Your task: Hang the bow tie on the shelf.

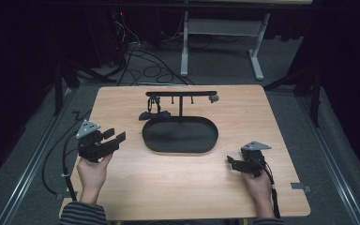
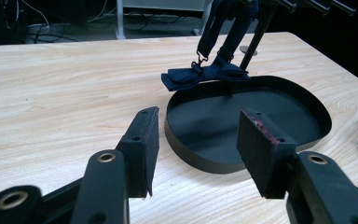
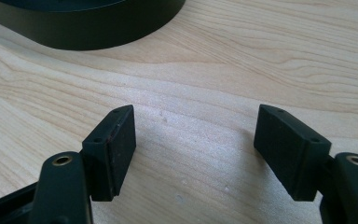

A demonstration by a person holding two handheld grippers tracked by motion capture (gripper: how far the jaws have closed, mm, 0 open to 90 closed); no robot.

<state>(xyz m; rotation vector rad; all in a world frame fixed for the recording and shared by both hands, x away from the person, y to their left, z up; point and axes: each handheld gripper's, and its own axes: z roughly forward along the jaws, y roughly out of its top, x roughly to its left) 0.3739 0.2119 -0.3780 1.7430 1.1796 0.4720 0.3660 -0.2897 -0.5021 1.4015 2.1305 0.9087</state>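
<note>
- Left tongs (image 1: 114,139): held in the left hand (image 1: 93,169) over the left part of the table (image 1: 122,187), jaws pointing right toward the tray (image 1: 180,146). In the left gripper view the left tongs (image 2: 198,151) stand wide apart with nothing between the pads (image 2: 151,149). One pad carries a reddish smear along its top edge.
- Right tongs (image 1: 231,162): held in the right hand (image 1: 258,185) low over the table, right of the tray's near end, jaws pointing left. In the right gripper view the right tongs (image 3: 196,154) are wide, with bare wood between them; the tray wall (image 3: 88,32) lies ahead at upper left, apart from the jaws.
- Tray: black, oval, shallow, near table centre. Its floor is bare.
- Stand (image 1: 181,94): black T-shaped rack rising from the tray's far edge, horizontal bar with short pegs on its underside.
- Bow tie (image 1: 149,115): dark navy, strap hung from the left part of the bar; the bow itself rests at the tray's far-left rim. In the left gripper view the bow tie (image 2: 200,74) lies across that rim, strap running up to the bar, a small metal clasp on the strap.
- A small grey item (image 1: 213,98) hangs at the bar's right end; too small to identify.
- Both tongs well apart from the bow tie; the left ones are the nearer.
</note>
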